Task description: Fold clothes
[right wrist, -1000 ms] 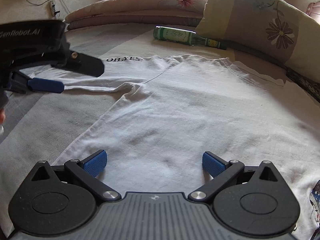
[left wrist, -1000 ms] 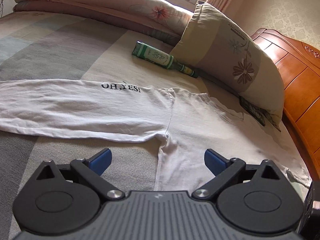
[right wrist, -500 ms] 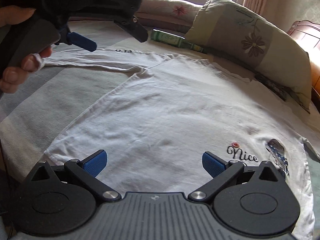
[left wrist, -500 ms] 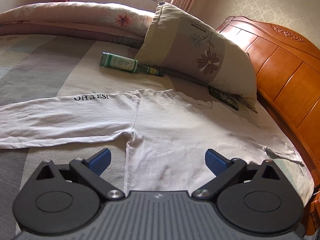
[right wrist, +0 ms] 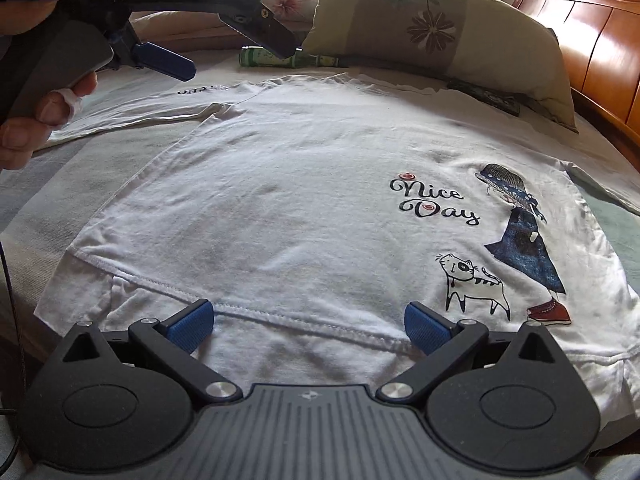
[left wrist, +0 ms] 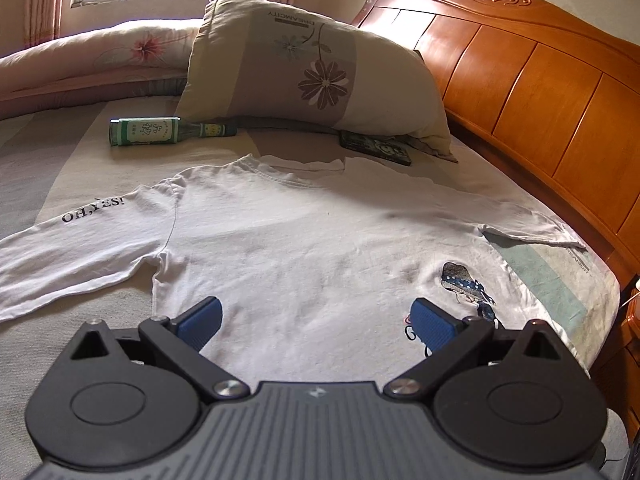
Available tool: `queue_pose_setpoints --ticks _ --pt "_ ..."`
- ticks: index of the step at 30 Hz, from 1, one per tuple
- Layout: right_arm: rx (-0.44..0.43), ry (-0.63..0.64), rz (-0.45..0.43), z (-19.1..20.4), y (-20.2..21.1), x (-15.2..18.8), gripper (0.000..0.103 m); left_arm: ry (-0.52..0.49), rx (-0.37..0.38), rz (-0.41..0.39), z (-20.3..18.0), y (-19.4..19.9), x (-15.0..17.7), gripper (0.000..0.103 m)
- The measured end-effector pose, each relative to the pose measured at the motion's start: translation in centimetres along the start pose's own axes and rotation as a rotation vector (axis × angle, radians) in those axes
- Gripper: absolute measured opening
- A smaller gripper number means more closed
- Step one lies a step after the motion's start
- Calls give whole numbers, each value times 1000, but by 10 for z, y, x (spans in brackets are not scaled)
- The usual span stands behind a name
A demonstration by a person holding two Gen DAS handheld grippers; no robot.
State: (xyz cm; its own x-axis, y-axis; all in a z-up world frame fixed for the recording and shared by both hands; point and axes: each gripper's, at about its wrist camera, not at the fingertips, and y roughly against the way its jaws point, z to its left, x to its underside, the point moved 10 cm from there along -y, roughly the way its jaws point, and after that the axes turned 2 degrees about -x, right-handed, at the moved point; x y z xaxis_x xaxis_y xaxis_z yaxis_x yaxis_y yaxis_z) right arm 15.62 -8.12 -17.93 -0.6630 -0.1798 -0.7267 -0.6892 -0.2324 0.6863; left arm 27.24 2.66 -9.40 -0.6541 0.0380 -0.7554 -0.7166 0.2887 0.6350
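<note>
The bed filled both views, its striped cover running to a wooden headboard. A white long-sleeved shirt lay spread flat on it, front up, collar toward the flowered pillow and hem toward the cameras, with no fold across its body. 1 sleeve stretched straight out to the side, printed "OH,YES!"; the other sleeve ran toward the headboard. The shirt looked thin, soft and light: it would likely sag and crease when lifted, so I judged it best pinched at a seam or edge, such as the hem or a cuff, rather than mid-panel. The left gripper hung over the shirt's body with its blue fingers wide apart, holding nothing. The right gripper hovered just at the hem, likewise spread and empty. A green bottle lay on its side near the pillow, apart from the shirt.
</note>
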Motion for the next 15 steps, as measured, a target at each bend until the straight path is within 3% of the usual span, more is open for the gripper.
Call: queue_pose_setpoints --ticks 4,7,11,15 --pt "72 -11 -61 -36 8 -23 103 -27 8 14 -10 -5 4 100" --pt "110 -82 -43 -69 -2 -30 103 -48 13 24 -17 -8 8 100" --pt "101 -161 29 -89 -20 -12 103 -67 12 42 -23 -14 13 100" --pt "112 -115 10 -82 -7 6 103 -80 17 42 -27 -15 14 100"
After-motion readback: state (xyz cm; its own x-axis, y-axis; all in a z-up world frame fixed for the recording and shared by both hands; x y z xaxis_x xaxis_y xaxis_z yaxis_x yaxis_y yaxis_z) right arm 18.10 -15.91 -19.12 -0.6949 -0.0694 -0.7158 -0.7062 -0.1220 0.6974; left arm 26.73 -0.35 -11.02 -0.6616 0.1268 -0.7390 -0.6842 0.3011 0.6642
